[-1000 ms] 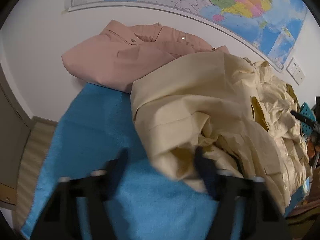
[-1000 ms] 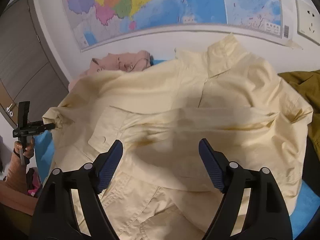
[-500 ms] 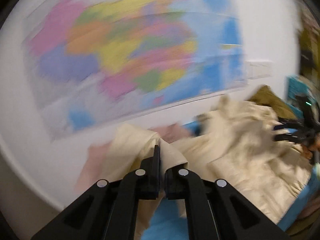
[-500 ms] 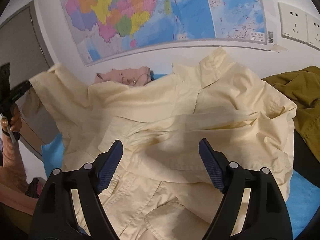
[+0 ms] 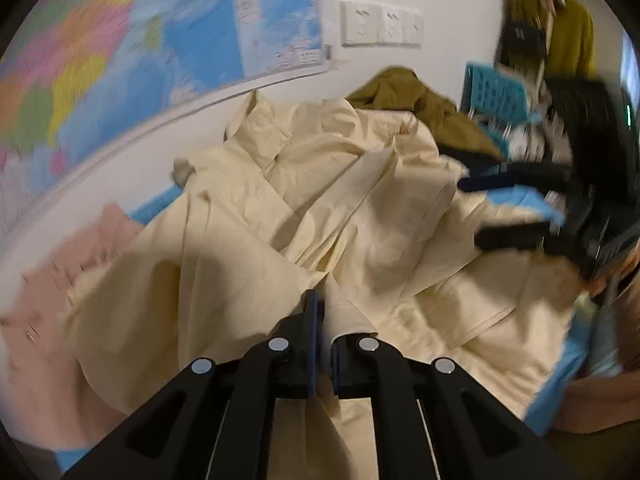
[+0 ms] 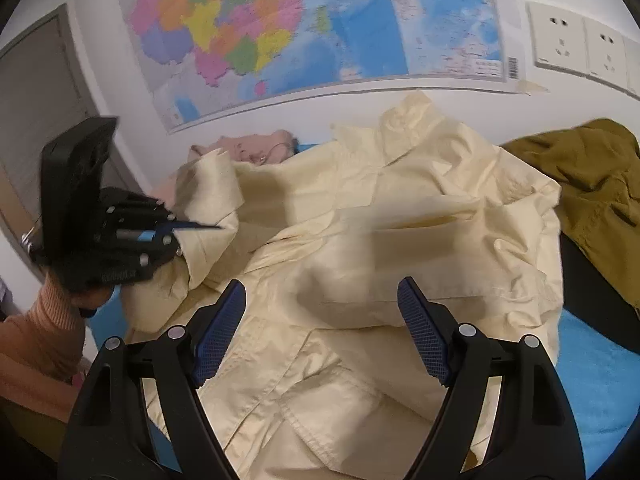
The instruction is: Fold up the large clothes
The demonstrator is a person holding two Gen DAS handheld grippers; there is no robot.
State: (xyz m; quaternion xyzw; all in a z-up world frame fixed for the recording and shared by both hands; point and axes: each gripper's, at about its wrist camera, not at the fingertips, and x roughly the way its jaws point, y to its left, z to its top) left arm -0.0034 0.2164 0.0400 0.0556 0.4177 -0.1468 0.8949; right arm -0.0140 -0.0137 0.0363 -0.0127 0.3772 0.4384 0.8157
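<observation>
A large pale yellow shirt (image 6: 400,232) lies rumpled on a blue towel-covered surface (image 6: 592,372), collar towards the wall. It also shows in the left wrist view (image 5: 360,200). My left gripper (image 5: 322,312) is shut on a sleeve cuff of the shirt and holds it above the shirt's left side; it also shows in the right wrist view (image 6: 200,226). My right gripper (image 6: 320,312) is open and empty, hovering over the shirt's lower middle. It appears in the left wrist view (image 5: 500,208) at the right, open.
A pink shirt (image 5: 48,288) lies folded at the left by the wall. An olive garment (image 6: 592,176) lies at the right. A map (image 6: 320,28) and wall sockets (image 6: 580,48) are behind. A blue basket (image 5: 496,92) stands at the far right.
My left gripper has shut on the sleeve cuff, lifted it, and carried it rightward over the shirt. The right gripper has stayed open over the shirt.
</observation>
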